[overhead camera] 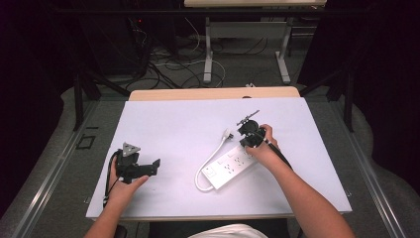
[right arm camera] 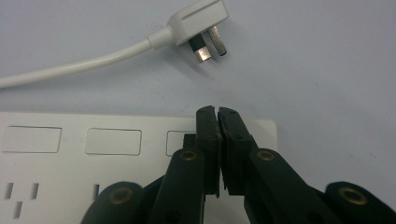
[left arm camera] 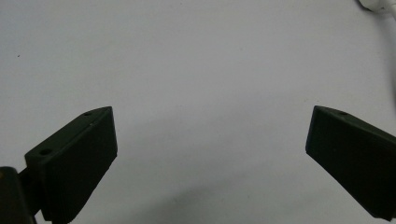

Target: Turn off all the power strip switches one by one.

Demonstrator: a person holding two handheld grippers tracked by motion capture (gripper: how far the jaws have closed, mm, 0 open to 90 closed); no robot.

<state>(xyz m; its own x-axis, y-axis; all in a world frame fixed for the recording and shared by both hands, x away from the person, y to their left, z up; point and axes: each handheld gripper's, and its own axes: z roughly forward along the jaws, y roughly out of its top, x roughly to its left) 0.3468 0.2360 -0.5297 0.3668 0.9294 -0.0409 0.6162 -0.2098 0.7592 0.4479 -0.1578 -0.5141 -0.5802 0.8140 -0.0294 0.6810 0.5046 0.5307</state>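
From above, we see our right gripper [overhead camera: 247,133] at the far end of the white power strip [overhead camera: 229,168], which lies on the surface [overhead camera: 168,129]; our left gripper [overhead camera: 141,166] rests well apart. Its own view shows its jaws spread over bare surface. In the right gripper view, our jaws are pressed together over the strip's end, its plug [right arm camera: 198,23] lying beyond.

A long white plastic power strip [overhead camera: 232,166] is lying at lower centre-right of the high view, its looping white cable [overhead camera: 205,163] and white three-pin plug [overhead camera: 227,134] blocking passage there. The white tabletop [overhead camera: 173,124] across the upper left and centre is staying open for a hand to pass.
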